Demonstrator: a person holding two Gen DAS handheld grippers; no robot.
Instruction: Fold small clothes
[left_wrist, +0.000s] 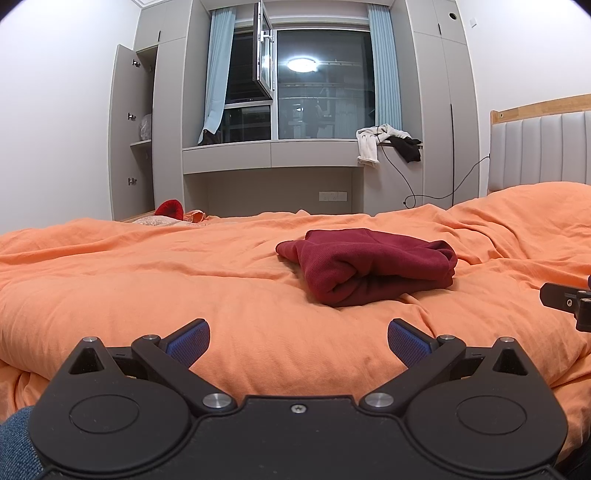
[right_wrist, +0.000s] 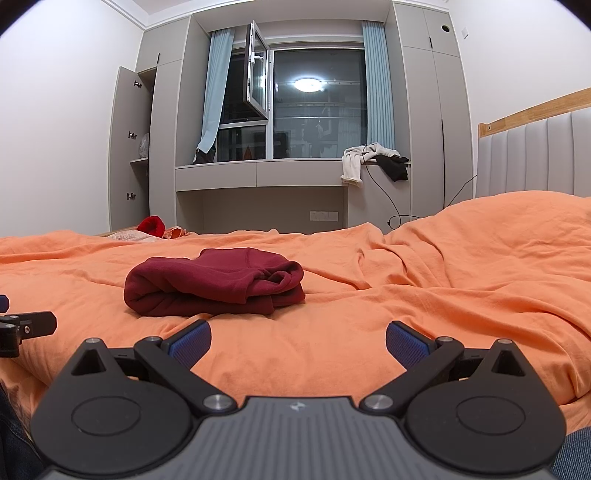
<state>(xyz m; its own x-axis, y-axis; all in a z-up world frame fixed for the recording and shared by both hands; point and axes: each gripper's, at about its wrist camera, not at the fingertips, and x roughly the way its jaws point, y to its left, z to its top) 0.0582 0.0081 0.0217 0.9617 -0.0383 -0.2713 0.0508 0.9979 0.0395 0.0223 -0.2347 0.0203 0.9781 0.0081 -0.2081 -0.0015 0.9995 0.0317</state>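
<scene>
A dark red garment (left_wrist: 369, 267) lies folded in a thick bundle on the orange bed cover (left_wrist: 147, 277). In the right wrist view the same garment (right_wrist: 214, 284) sits ahead and to the left on the cover (right_wrist: 443, 295). My left gripper (left_wrist: 298, 341) is open and empty, held back from the garment near the bed's front edge. My right gripper (right_wrist: 298, 341) is open and empty too, short of the garment. Part of the right gripper (left_wrist: 569, 301) shows at the right edge of the left wrist view, and part of the left gripper (right_wrist: 22, 326) at the left edge of the right wrist view.
More small clothes, red (left_wrist: 170, 208) and pale orange, lie at the bed's far left edge. A padded headboard (left_wrist: 539, 151) stands at the right. Beyond the bed are grey cabinets, a window ledge with white and black clothes (left_wrist: 384, 142), and a cable.
</scene>
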